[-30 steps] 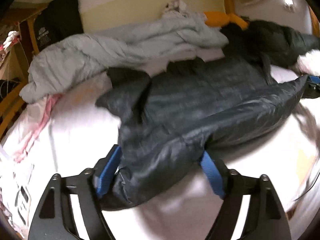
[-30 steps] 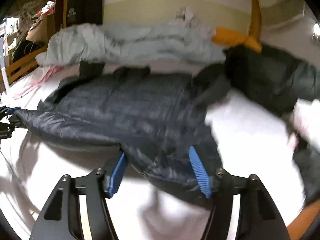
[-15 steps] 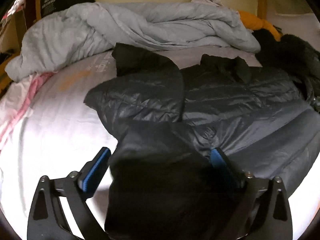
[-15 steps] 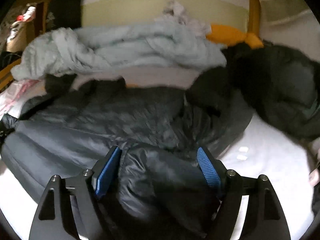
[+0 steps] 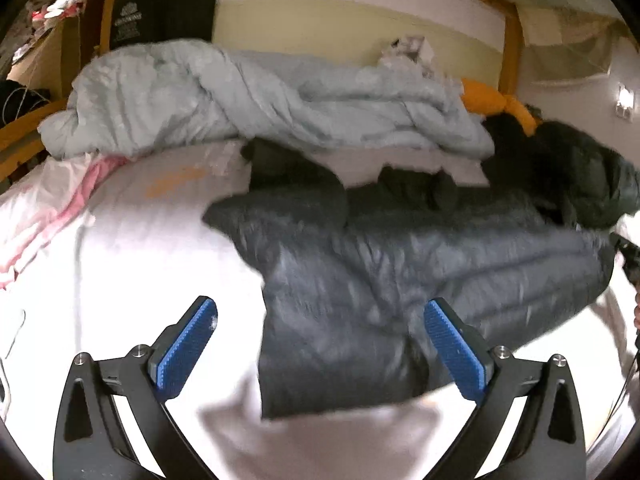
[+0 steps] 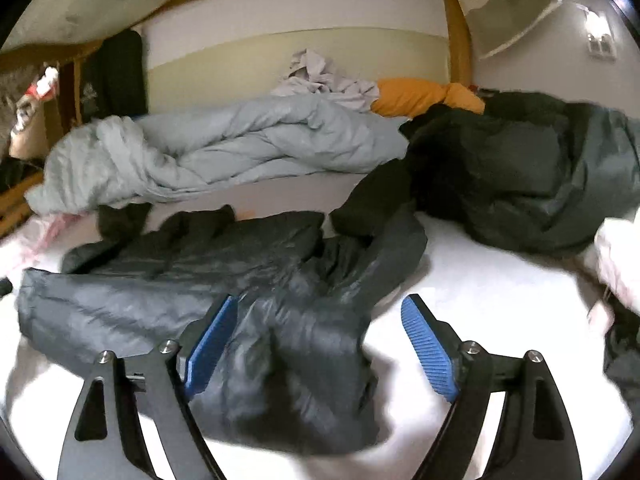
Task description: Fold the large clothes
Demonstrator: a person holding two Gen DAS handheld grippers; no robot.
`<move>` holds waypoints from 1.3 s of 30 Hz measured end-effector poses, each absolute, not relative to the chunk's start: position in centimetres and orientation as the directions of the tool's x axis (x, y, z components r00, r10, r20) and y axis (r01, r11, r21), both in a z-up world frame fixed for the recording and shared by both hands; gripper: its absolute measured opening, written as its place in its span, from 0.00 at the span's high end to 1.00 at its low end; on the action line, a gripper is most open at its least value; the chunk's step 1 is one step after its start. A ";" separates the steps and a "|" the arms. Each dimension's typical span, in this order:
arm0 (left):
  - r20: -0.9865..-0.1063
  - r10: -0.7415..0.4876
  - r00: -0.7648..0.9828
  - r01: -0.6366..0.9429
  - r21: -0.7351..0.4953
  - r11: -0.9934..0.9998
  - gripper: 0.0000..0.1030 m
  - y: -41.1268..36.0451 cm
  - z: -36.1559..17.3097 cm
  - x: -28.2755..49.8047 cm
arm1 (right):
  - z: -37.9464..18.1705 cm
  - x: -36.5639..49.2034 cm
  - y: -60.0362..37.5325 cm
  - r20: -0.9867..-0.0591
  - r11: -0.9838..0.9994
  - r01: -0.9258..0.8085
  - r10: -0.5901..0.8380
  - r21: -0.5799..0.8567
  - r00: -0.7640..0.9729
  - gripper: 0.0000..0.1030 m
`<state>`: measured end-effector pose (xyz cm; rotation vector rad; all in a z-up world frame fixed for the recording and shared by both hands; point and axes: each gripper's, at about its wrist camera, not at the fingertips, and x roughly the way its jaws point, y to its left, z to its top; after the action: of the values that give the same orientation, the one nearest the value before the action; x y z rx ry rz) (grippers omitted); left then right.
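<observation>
A dark grey puffer jacket [image 5: 400,280] lies spread on the white bed sheet [image 5: 140,264], its lower part folded up over the body. It also shows in the right wrist view [image 6: 240,292], with one sleeve bent at the right. My left gripper [image 5: 320,344] is open, its blue pads wide apart just above the jacket's near left corner. My right gripper [image 6: 316,344] is open above the jacket's near right corner. Neither holds cloth.
A light grey duvet [image 5: 260,96] is bunched along the far side of the bed. A dark green coat [image 6: 540,176] lies at the right, with an orange pillow [image 6: 420,96] behind it. Pink-and-white fabric [image 5: 48,216] lies at the left edge. A wooden bed frame [image 6: 456,20] runs behind.
Both grippers carried the jacket's hem forward over its body, then opened and let it go. They have drawn back, and the folded jacket now lies flat on the sheet.
</observation>
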<state>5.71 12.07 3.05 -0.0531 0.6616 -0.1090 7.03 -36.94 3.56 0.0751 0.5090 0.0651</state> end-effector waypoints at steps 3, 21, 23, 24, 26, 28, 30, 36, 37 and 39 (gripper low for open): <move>-0.698 -0.108 0.708 0.061 -0.091 0.994 0.01 11.9 0.4 7.7 | 1.9 6.9 -36.9 -0.536 0.998 -0.029 0.054 0.056 0.843 0.13; -0.680 -0.056 0.731 -0.105 -0.194 0.975 0.04 14.8 -2.5 10.9 | -3.6 14.1 -40.8 -0.666 0.954 0.079 0.141 0.289 0.732 0.33; -0.688 -0.079 0.721 -0.127 -0.244 0.961 0.00 15.8 -2.4 10.6 | -3.4 12.9 -41.3 -0.638 0.949 0.081 0.139 0.304 0.758 0.08; -0.694 -0.122 0.710 -0.117 -0.287 0.951 0.00 16.1 -2.7 10.7 | -3.4 12.8 -41.4 -0.638 0.947 0.072 0.154 0.314 0.755 0.08; -0.711 -0.246 0.658 -0.077 -0.389 0.918 0.01 16.4 -4.0 11.2 | -3.7 12.9 -41.3 -0.642 0.925 0.006 0.258 0.379 0.722 0.10; -0.701 -0.332 0.631 0.003 -0.427 0.904 0.11 15.8 -4.5 11.3 | -4.6 13.2 -40.7 -0.653 0.907 -0.042 0.333 0.419 0.680 0.20; -0.687 -0.405 0.603 0.056 -0.471 0.881 0.52 15.4 -4.4 11.1 | -4.9 13.0 -39.7 -0.675 0.940 -0.041 0.274 0.340 0.685 0.36; -0.689 -0.441 0.575 0.072 -0.494 0.866 0.83 14.9 -2.8 8.3 | -3.3 9.9 -38.4 -0.669 0.964 -0.032 0.207 0.265 0.714 0.86; -0.699 -0.437 0.566 0.079 -0.481 0.873 0.83 14.6 -2.3 7.8 | -3.1 9.2 -38.2 -0.674 0.969 -0.019 0.185 0.246 0.716 0.86; -0.708 -0.428 0.562 0.094 -0.459 0.883 0.83 14.2 -1.5 5.9 | -2.5 6.6 -37.9 -0.659 0.977 -0.002 0.145 0.213 0.738 0.86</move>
<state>5.92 14.21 -1.46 -0.3948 0.9284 -0.3168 6.65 -37.93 -2.53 0.2039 0.7381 0.0813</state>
